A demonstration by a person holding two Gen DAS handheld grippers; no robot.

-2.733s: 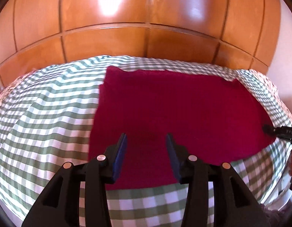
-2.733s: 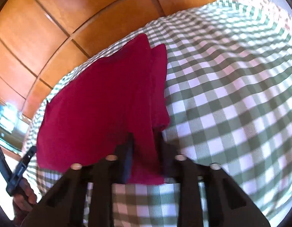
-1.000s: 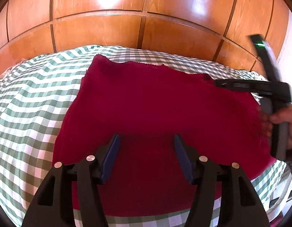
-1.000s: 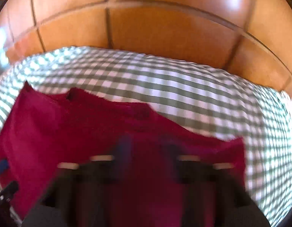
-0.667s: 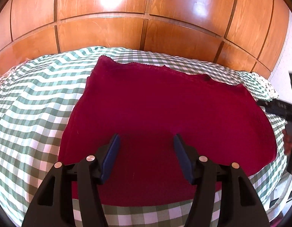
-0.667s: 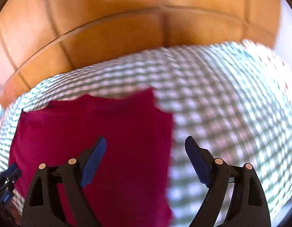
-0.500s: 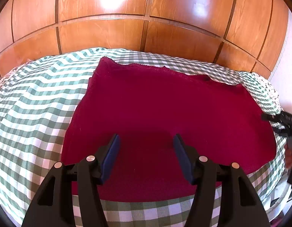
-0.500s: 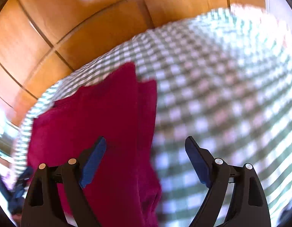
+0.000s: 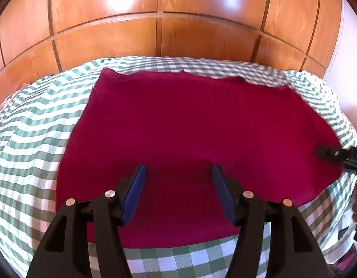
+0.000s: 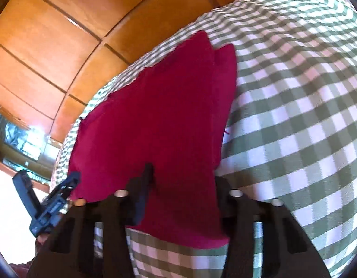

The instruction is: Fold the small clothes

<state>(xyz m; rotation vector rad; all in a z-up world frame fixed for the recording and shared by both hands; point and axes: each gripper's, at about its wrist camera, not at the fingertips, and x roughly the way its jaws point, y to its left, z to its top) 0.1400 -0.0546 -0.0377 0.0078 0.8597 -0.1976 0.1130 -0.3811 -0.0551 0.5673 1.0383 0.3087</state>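
Across the left wrist view, a green-and-white checked cloth (image 9: 32, 139) covers the surface from 9 o'clock to 3 o'clock, with glossy orange-brown wooden wall panels (image 9: 155, 11) filling the band from 10 to 2 o'clock behind it. On that checked cloth lies the dark red knitted garment (image 9: 190, 125), spread flat and taking up the middle of the frame; its far edge runs just short of the panels and its near edge crosses at 6 o'clock. At 6 o'clock the left gripper (image 9: 178, 185) hangs over the near part of the garment with its blue-padded black fingers (image 9: 134, 192) set wide apart and nothing between them. At 3 o'clock the black tip of the right gripper (image 9: 336, 154) reaches onto the garment's right-hand edge.

From the right wrist view, the left gripper (image 10: 51, 201) shows at 8 o'clock, beside the garment's far corner. The garment (image 10: 159, 115) runs from 12 o'clock down to 6 o'clock as a layered red wedge. At 6 o'clock the right gripper (image 10: 183, 185) has red fabric filling the gap between its fingers, which stand on either side of the fold; its grip is closed on that near edge. To 3 o'clock the checked cloth (image 10: 294, 115) lies bare.
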